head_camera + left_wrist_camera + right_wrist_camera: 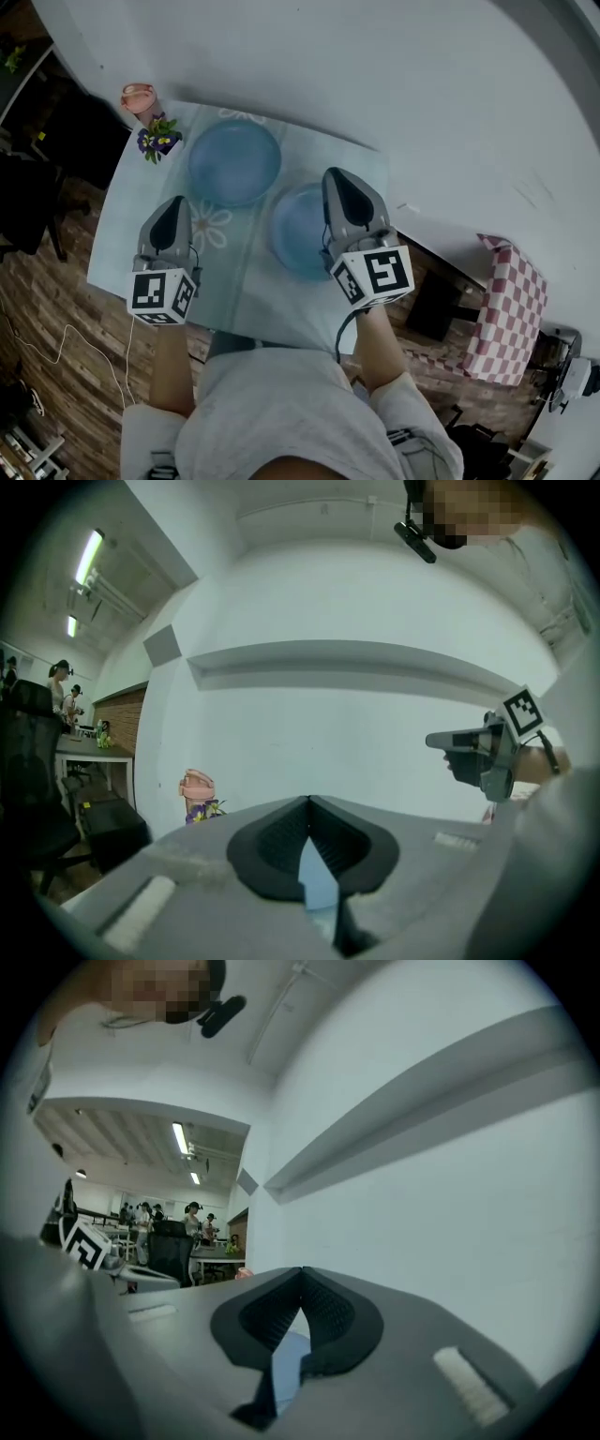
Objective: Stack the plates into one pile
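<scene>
Here, in the head view, two blue plates lie apart on the table, not yet piled. The farther plate sits toward the flowers; the nearer plate sits down and to its right. The right gripper hangs over the nearer plate's right edge, so that plate looks like its natural pick. The left gripper is off to the left of both plates, over bare tablecloth.

In the left gripper view its jaws meet at the tip with nothing between them, pointing at the wall rather than down at a plate.

In the right gripper view the jaws are likewise pressed together and empty, also aimed level.
</scene>
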`<state>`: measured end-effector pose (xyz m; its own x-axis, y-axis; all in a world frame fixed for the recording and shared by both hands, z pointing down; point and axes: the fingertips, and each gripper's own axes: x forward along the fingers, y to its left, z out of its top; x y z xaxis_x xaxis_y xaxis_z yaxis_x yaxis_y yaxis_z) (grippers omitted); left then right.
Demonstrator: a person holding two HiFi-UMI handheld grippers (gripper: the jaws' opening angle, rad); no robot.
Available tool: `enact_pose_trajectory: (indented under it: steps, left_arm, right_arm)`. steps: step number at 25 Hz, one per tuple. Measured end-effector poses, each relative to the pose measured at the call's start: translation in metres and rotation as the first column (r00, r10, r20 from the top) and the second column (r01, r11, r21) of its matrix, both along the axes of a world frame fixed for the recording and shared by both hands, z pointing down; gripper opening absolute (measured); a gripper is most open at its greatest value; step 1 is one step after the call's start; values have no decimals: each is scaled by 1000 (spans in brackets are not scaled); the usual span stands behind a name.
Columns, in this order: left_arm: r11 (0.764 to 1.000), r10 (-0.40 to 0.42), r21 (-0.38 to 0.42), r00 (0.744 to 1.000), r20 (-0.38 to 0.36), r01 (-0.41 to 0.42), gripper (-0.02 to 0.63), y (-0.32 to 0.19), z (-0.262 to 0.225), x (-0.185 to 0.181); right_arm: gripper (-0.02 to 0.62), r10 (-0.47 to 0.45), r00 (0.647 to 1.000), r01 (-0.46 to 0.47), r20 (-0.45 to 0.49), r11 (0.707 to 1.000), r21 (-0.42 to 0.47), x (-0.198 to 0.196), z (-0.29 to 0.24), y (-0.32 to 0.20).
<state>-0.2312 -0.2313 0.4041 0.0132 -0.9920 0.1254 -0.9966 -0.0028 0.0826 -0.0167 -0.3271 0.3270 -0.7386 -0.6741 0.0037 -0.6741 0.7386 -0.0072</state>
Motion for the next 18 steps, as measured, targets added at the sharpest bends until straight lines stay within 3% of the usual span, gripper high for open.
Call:
enact_pose_trajectory:
  steps: [4,8,13,18]
  left_arm:
    - [999,-29,-42,1000,-2,29,5,-3,2,-10]
    - [994,-24,-108,1000,6,25,5,-13,16,-12]
    - [978,-38,-207,996,-81,21,5,-28,45,-19]
    - [948,-109,-313,978,-179,48,55,-42,85,-31]
  right_arm:
    - [0,-48,999,48,3,992,-114,-20,-3,-29]
    - [0,-113,993,100,-38,965,-241,-42,17,-56]
    - [0,-198,973,141,-116,914,-380,-67,68,-80]
    - [24,-271,942,139,-197,852,-505,-87,129,-110]
